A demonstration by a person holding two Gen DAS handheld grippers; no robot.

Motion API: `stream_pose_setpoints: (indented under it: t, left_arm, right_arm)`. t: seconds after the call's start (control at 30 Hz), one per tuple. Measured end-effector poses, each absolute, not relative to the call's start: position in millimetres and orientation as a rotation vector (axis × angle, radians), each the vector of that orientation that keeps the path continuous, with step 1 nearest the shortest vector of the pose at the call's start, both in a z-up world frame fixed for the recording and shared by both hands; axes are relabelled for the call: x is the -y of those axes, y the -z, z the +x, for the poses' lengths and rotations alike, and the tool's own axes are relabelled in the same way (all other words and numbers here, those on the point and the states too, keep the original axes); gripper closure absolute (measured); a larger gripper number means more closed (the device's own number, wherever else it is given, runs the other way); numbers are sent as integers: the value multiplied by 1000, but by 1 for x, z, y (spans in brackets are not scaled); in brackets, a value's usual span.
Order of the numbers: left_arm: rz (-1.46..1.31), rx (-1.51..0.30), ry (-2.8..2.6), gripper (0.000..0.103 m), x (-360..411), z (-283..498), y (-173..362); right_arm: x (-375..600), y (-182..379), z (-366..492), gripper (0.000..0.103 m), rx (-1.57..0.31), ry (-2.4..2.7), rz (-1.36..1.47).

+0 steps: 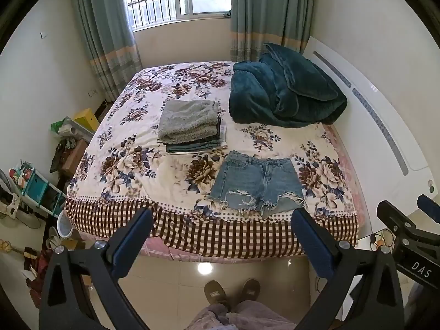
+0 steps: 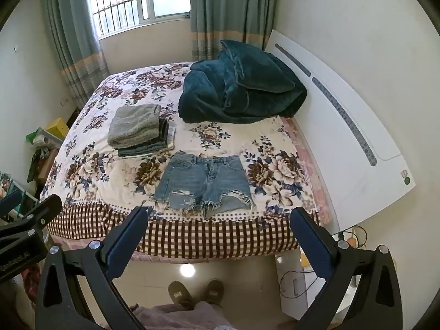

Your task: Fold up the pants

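A pair of frayed blue denim shorts [image 1: 254, 183] lies flat and unfolded near the front edge of the floral bed [image 1: 132, 165], waistband away from me. It also shows in the right wrist view [image 2: 203, 181]. My left gripper [image 1: 221, 217] is open and empty, held above the floor in front of the bed edge. My right gripper [image 2: 220, 216] is open and empty, also short of the bed; it shows at the right edge of the left wrist view [image 1: 407, 214].
A stack of folded clothes topped by a grey fleece [image 1: 188, 123] sits behind the shorts to the left. A dark teal blanket [image 1: 286, 93] is heaped at the back right by the white headboard [image 1: 385, 126]. Clutter and shelves [image 1: 35, 189] line the floor at left. My slippered feet [image 1: 232, 291] stand below.
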State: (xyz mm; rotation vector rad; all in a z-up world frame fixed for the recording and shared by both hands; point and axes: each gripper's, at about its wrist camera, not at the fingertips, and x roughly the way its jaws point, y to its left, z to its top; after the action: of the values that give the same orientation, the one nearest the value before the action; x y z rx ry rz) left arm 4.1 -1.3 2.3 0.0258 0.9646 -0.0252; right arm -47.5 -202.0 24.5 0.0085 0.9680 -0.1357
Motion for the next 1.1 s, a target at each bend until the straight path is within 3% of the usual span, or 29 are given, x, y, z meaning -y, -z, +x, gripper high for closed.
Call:
stream_pose_setpoints:
  t: [1.1]
  left_arm:
    - [18,-963,33,0,0,11,-6]
  right_arm:
    - [188,-29,-36,0,-969,126,-5]
